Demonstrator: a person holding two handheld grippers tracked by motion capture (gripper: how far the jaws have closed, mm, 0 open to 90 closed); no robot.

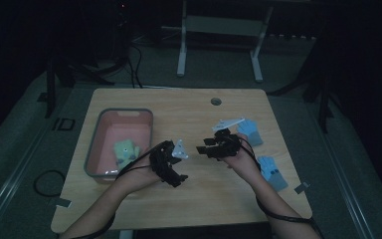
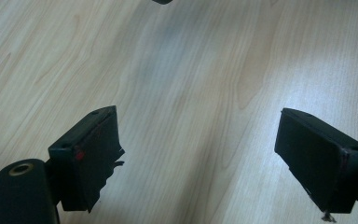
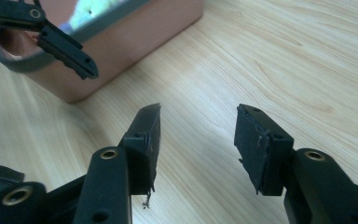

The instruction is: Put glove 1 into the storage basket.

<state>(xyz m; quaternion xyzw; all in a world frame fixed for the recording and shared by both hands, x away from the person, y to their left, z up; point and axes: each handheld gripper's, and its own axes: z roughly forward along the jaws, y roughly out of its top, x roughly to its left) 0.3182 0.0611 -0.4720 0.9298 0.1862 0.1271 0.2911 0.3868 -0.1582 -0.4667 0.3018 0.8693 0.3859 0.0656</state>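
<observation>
Over the middle of the wooden table, my left gripper stands open; in the left gripper view its jaws are wide apart over bare wood with nothing between them. Facing it from the right is my right gripper, also open and empty, its jaws pointing toward the pink bin. That bin has a grey rim, stands at the table's left and holds a pale green cloth item. Two light blue glove-like pieces lie on the table beside the right hand.
A round hole sits near the table's far edge. Behind the table stands a white frame on legs. A cable loop lies on the floor at the left. Part of the left gripper crosses the right gripper view's top left.
</observation>
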